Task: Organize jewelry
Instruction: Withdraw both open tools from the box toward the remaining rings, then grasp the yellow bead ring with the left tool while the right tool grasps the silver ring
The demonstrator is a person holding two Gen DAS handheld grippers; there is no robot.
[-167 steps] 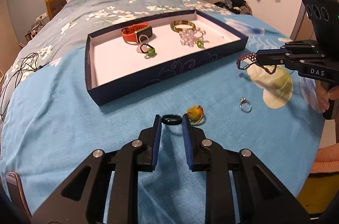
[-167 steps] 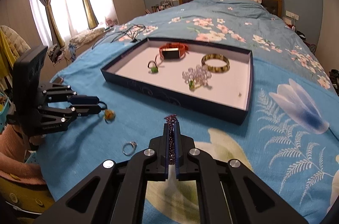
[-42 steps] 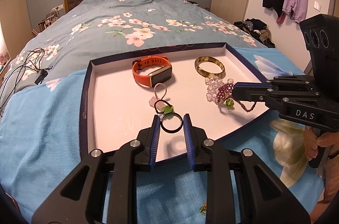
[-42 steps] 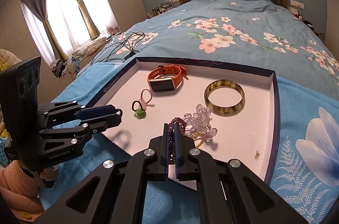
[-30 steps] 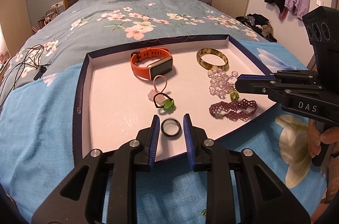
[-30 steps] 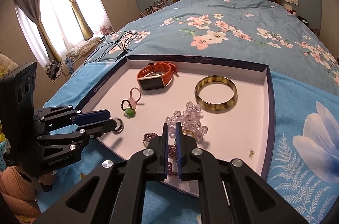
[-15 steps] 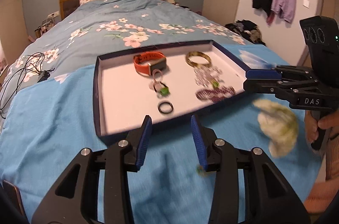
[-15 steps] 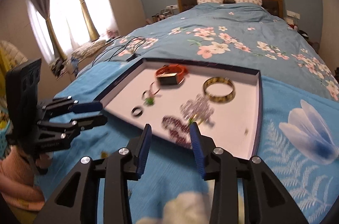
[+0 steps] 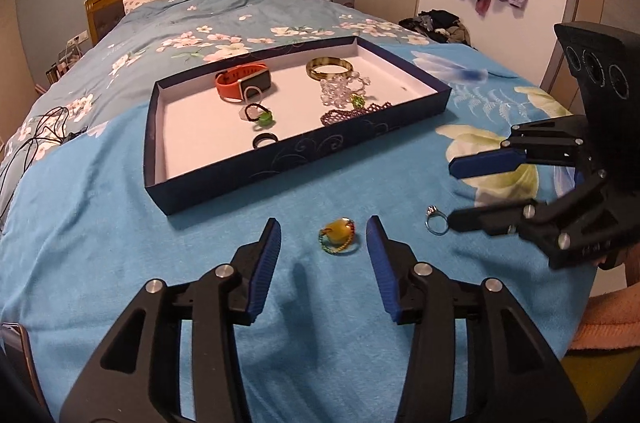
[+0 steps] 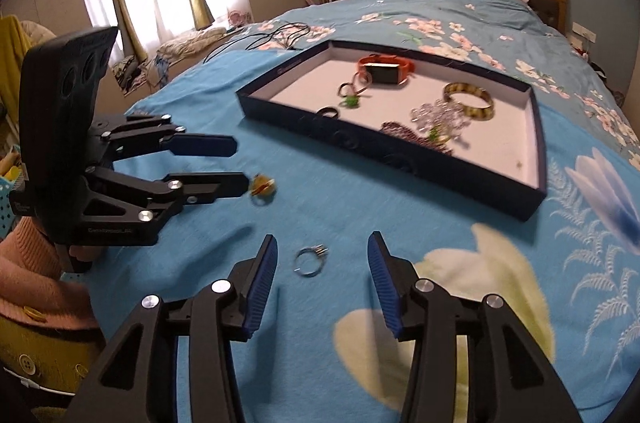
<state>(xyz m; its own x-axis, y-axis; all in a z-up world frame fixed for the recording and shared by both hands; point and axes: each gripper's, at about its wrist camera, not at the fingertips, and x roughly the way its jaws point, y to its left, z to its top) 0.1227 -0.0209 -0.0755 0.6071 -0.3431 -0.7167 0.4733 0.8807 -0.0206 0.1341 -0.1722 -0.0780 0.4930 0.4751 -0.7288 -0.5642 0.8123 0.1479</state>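
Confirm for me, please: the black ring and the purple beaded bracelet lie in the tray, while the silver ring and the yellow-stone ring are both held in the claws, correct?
Not quite. The black ring and the purple beaded bracelet do lie in the tray, but the silver ring and the yellow-stone ring lie loose on the blue bedspread. The left wrist view shows the left claw open around the yellow one; the right claw is open too.

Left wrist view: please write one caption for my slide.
Open left gripper framing a yellow bead ring on the bedspread, before the jewelry tray.
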